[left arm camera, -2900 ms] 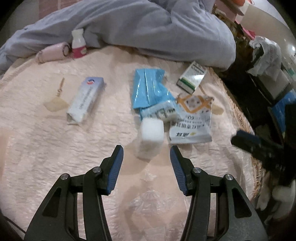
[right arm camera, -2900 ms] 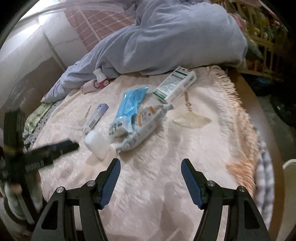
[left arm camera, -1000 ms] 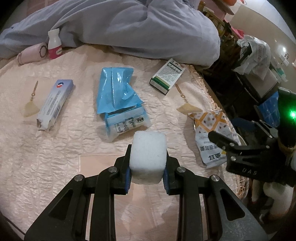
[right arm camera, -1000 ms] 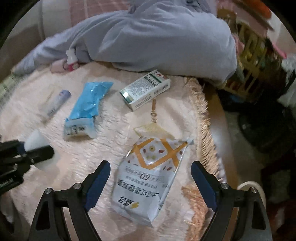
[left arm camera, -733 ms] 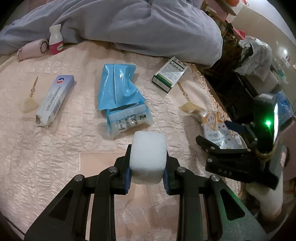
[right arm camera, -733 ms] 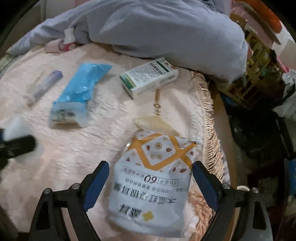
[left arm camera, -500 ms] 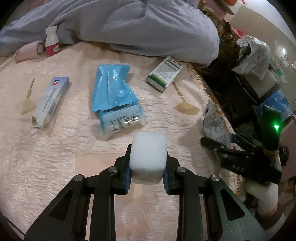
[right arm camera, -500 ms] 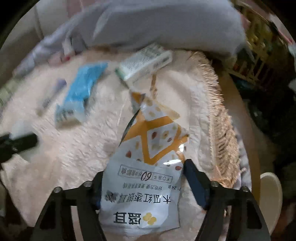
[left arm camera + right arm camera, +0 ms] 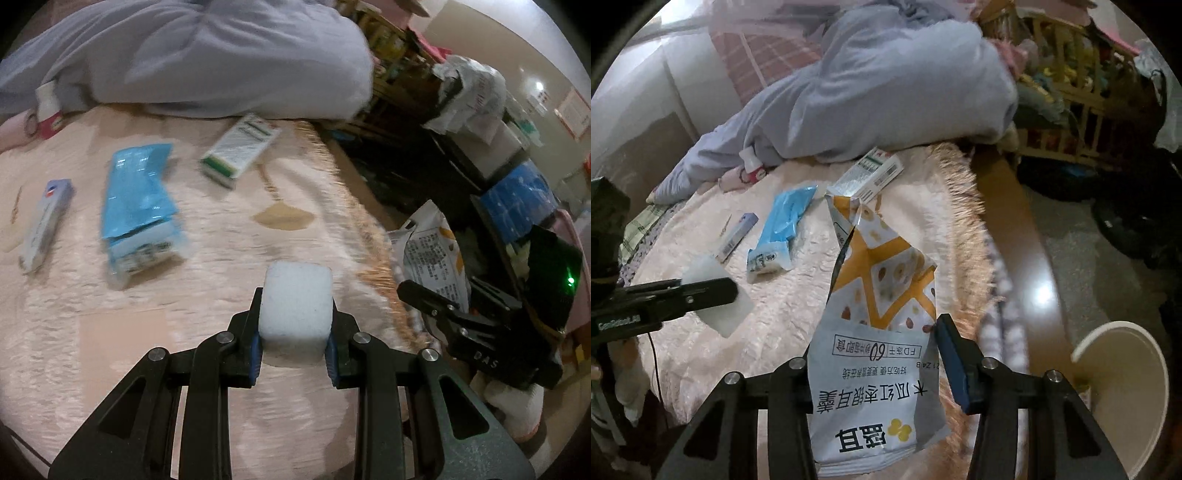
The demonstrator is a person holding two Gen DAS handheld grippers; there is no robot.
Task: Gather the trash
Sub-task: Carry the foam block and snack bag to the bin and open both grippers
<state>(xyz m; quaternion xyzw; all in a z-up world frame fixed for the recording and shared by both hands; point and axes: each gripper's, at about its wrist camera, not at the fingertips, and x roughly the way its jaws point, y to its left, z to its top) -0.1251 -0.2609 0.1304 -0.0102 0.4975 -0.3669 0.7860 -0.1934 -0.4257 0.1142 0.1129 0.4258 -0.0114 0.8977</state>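
Note:
My left gripper [image 9: 294, 332] is shut on a white foam block [image 9: 295, 302] and holds it above the pink cloth [image 9: 110, 332]. It also shows in the right wrist view [image 9: 720, 295]. My right gripper [image 9: 875, 354] is shut on a white and orange snack bag [image 9: 879, 332], lifted off the table; the bag also shows in the left wrist view [image 9: 432, 254] beyond the fringe. A blue wrapper [image 9: 138, 206], a green and white box [image 9: 240, 147] and a slim white tube box [image 9: 44, 225] lie on the cloth.
A grey-clad sleeper [image 9: 184, 55] lies along the far edge. A small bottle [image 9: 46, 110] stands by it. A white bin rim [image 9: 1123, 387] sits low right of the table. Cluttered shelves [image 9: 480, 110] stand at the right.
My right gripper has closed on the snack bag and lifted it off the cloth toward the table's right edge. My left gripper still holds the foam block and has swung right.

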